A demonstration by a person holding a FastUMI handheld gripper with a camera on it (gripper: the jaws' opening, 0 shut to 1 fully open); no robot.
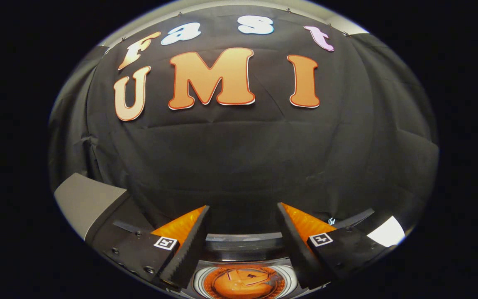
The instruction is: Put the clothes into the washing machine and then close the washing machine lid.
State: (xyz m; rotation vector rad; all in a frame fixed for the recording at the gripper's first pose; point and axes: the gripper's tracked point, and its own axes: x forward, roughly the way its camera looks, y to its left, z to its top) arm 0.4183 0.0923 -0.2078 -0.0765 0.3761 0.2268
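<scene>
My gripper [243, 206] is open, its two fingers spread wide with nothing between them. It points at the black cloth wall, above the washing machine. Low between the fingers I see the machine's top [243, 245], with a dark band and a pale rim. Below that is a round ringed window or drum opening [243, 283] that glows orange. I cannot tell whether the lid over it is up or down.
A grey slanted panel [85, 199] sits to the left of the left finger. Beyond the right finger is a bright white patch [388, 231]. The black cloth wall [239, 158] stands close ahead.
</scene>
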